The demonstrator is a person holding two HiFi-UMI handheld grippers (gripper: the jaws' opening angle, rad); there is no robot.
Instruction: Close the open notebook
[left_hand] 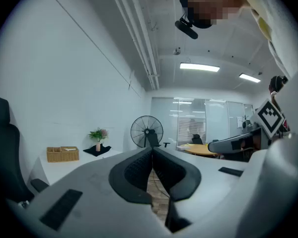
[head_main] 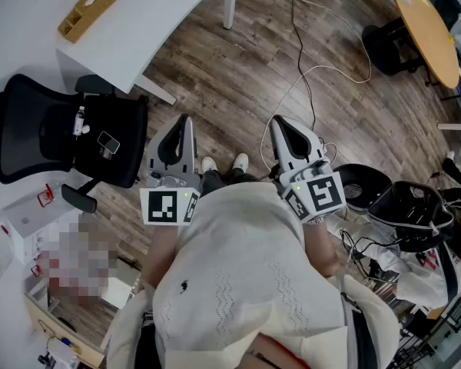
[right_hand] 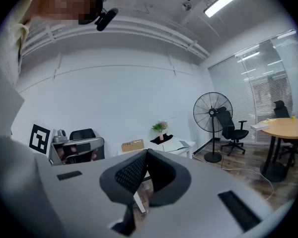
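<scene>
Nothing is done yet. My left gripper (head_main: 186,119) and right gripper (head_main: 277,121) are both pinched together on nothing. The notebook (right_hand: 178,144), seemingly open, lies on the table (head_main: 31,6), well ahead of them, unreached.

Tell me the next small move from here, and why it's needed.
Probably step toward the white table and raise both grippers over it. The left gripper and right gripper are shut and empty, held close to the body above the wooden floor. What may be the open notebook lies on that table, well out of reach.
</scene>
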